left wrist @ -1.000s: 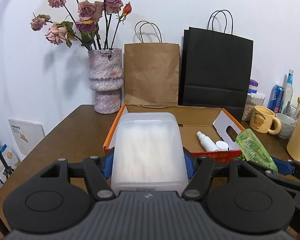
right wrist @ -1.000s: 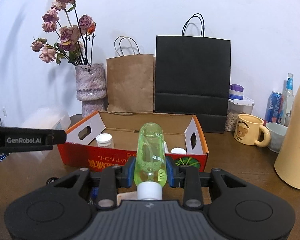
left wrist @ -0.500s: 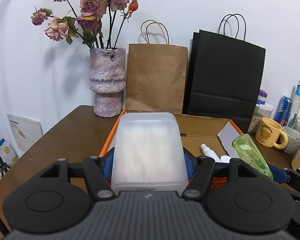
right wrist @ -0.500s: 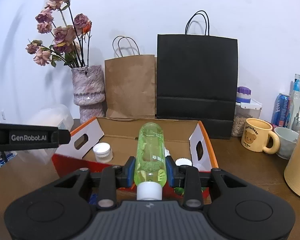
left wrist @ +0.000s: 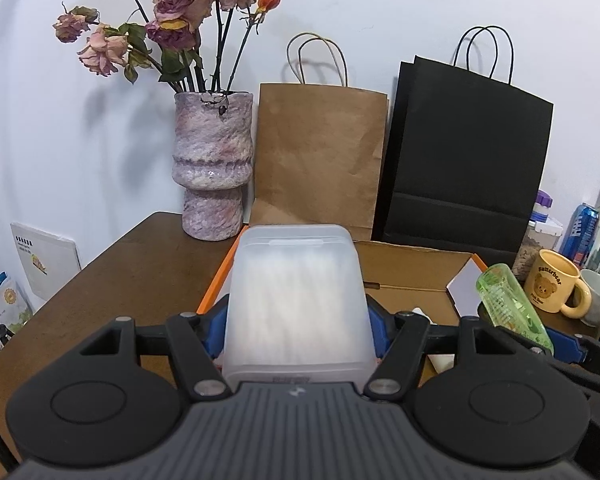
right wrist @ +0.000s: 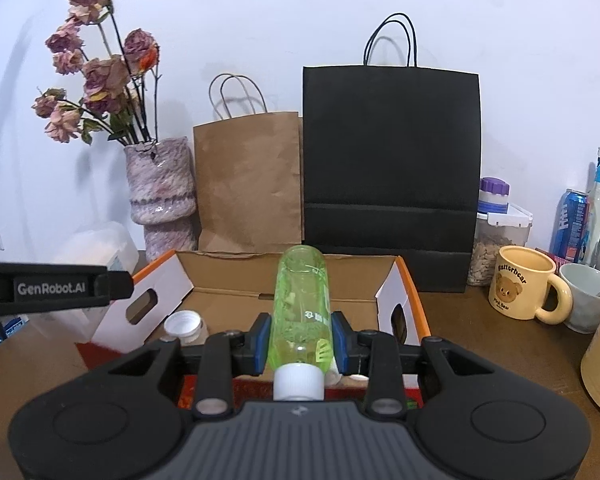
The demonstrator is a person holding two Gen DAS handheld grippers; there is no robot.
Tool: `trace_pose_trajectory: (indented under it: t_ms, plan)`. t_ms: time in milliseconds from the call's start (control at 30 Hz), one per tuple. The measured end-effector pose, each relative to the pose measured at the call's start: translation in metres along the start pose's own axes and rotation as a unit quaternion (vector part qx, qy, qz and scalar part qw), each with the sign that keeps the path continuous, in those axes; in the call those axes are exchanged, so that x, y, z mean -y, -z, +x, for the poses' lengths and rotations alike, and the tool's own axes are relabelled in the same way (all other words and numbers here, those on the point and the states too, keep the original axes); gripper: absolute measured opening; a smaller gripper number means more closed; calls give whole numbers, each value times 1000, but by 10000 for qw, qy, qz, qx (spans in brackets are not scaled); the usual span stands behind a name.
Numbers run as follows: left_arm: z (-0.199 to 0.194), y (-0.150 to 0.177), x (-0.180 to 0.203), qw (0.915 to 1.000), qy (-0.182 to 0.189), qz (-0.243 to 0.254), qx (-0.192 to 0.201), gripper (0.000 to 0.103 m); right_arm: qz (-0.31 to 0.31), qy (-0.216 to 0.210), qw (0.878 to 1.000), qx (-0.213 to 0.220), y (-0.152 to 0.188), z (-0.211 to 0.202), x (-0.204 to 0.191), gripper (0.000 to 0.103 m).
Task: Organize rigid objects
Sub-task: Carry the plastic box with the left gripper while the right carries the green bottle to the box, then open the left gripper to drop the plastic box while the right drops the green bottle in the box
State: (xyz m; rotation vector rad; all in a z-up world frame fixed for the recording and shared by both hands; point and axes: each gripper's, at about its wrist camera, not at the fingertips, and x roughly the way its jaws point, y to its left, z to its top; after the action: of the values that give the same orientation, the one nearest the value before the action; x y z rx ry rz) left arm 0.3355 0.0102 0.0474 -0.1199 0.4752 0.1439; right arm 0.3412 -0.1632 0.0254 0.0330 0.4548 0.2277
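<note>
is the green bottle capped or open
Capped. A white cap sits on the green bottle, which the right gripper holds above the cardboard box.

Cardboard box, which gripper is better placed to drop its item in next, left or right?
Probably the right gripper. Its green bottle already points over the middle of the open cardboard box. The left gripper holds the translucent plastic container nearer the box's left edge.

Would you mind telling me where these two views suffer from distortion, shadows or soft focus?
Left wrist view: fisheye bends the wall edges, the dried roses cast soft shadows on the wall, and the frosted plastic box in the left tongs looks hazy. Right wrist view: dark corner vignetting; the green bottle stays sharp.
</note>
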Motion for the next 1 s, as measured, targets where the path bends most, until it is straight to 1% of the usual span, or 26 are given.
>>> trace_pose_trajectory:
  t_ms: [267, 633, 1000]
  plan:
    - [23, -6, 7, 10000, 0, 74, -15, 66, -22, 7, 10000, -40, -8, 26, 4, 31]
    - [56, -15, 10, 9998, -133, 150, -39, 66, -38, -16, 9999, -133, -18, 62, 7, 31]
    - [87, -16, 8, 9991, -168, 368, -139, 66, 73, 24, 9997, -248, -14, 88, 22, 31]
